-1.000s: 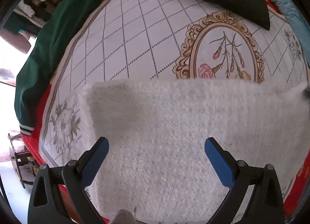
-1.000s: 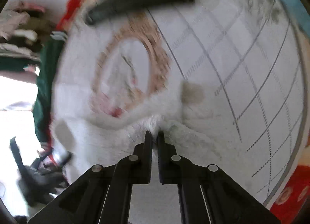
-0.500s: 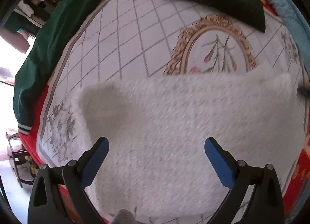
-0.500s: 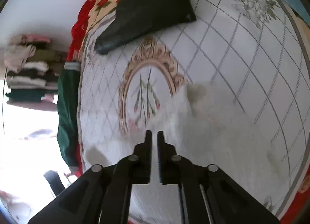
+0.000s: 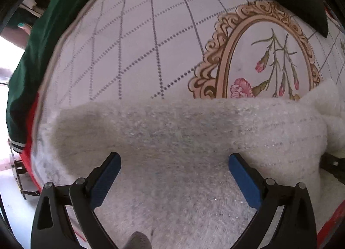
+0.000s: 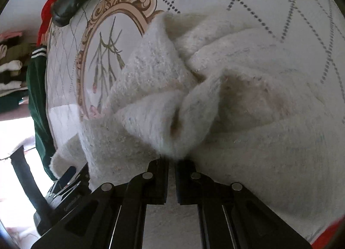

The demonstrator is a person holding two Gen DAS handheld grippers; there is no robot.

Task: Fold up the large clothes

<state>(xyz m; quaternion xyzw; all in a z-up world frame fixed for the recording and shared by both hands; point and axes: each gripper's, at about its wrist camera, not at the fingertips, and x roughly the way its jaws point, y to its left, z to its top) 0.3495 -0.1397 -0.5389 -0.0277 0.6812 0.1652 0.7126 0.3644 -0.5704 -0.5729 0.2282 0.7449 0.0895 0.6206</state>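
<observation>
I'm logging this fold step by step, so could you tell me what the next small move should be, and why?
Probably carry the right tool further across and lay its pinched fold down. It is shut on a bunched edge of the white sweater, which stands puckered rather than flat, while the left tool hangs open over the smooth part, free to press there.

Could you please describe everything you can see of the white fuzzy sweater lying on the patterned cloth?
The white sweater is a thick, fuzzy cream knit with faint coloured flecks. It lies across the patterned cloth, covering the lower edge of its floral medallion. On one side it is bunched into folds, where the right gripper is shut on a pinch of it. The left gripper is open above its flat part.
</observation>
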